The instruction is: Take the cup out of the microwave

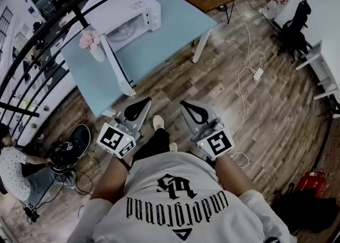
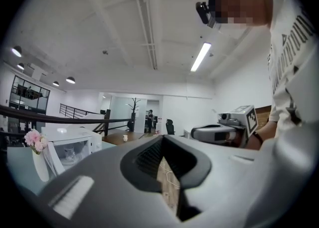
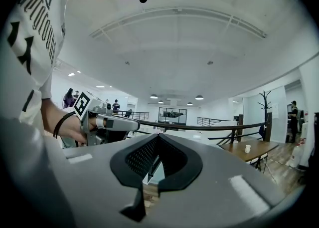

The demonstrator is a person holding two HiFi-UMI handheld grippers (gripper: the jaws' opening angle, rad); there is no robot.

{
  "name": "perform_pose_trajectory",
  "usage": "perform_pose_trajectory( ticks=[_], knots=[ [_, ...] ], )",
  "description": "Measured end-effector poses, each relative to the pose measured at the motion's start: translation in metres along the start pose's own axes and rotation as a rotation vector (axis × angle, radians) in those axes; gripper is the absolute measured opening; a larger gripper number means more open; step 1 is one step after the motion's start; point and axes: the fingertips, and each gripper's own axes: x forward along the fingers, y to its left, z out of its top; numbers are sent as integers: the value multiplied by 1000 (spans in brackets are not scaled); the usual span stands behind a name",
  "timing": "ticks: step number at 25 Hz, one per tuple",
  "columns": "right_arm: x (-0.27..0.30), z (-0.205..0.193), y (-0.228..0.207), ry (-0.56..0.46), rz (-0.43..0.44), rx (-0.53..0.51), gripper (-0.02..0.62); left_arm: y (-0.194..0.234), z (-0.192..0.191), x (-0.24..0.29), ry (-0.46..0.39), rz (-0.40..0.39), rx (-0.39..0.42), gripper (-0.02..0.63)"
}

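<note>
Fingers (image 2: 94, 177) shut tight on both the left gripper (image 1: 143, 101) and the right gripper (image 1: 185, 104), gripping nothing, with only floorboards visible through the slots. Held side by side at lower centre of the head view, pointing toward the upper left.

Up there, largest first:
- pale blue table (image 1: 164, 29)
- on it, white microwave (image 1: 127, 16)
- swung out from its front, open door (image 1: 117, 69)
- just beside that, small vase of pink flowers (image 1: 93, 45)

Smallest, and faint at lower left of the left gripper view: seemingly the cup (image 2: 70, 154), upright inside the cavity, too small to be sure of its shape. Well apart from both grippers.

Judged as the approach step, with nothing grasped yet. Next move calls for:
- closing the gap to the table
- spreading one gripper's jaws before entering the cavity
- going in level past the open door
- clamping around the cup's wall without knocking the vase near the door
</note>
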Motion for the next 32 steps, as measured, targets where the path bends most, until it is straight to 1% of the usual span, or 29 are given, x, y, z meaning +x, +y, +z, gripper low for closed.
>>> perform_pose_trajectory(
  ticks=[5,8,10,14,17,23,29,32],
  knots=[
    [4,-4,-22,12,-11,7,3,9,-3,24,5,-13,5,51],
    [12,-5,-33,9,-12,7,3,19,-4,38,4,-14,-9,51],
    [17,-8,-41,16,-12,15,3,26,-2,46,1,-17,1,50],
    [32,-18,-61,26,-11,45,3,44,-2,66,-5,-12,-5,51],
    [50,-22,-75,33,-9,46,3,63,-1,78,-6,-23,0,51],
    [103,-26,-104,37,7,47,3,115,3,99,-21,-8,-4,51],
    [178,-25,-127,42,50,42,3,187,8,110,-40,34,-19,51],
    [215,-24,-136,29,74,52,3,219,14,111,-45,51,-18,50]
  ],
)
